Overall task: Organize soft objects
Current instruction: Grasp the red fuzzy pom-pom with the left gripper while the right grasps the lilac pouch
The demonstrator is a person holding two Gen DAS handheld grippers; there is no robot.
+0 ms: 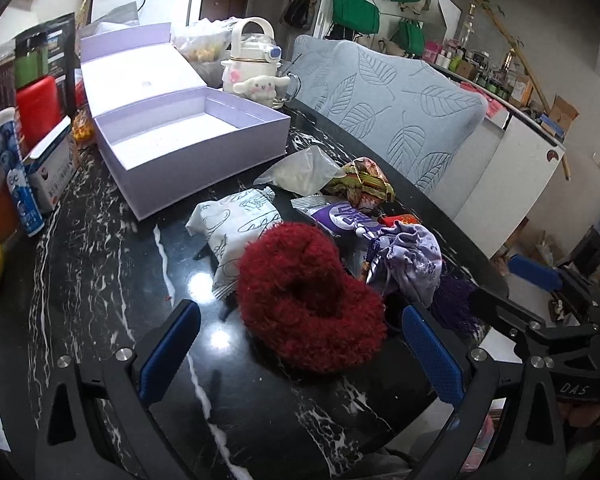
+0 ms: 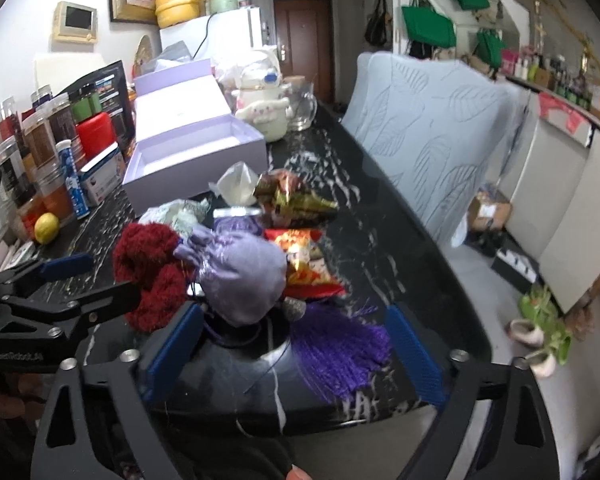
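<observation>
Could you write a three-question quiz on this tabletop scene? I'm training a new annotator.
1. True or false: the lilac cardboard box stands open and holds nothing.
2. Which soft thing lies between the left gripper's open fingers? A) fluffy red scrunchie B) lilac drawstring pouch C) yellow lemon
3. Fill in: the purple tassel lies between the right gripper's ____ fingers.

Key: 1 true; 2 A; 3 open.

fuzzy red scrunchie [image 1: 308, 300], lilac pouch [image 2: 240, 272] beside
</observation>
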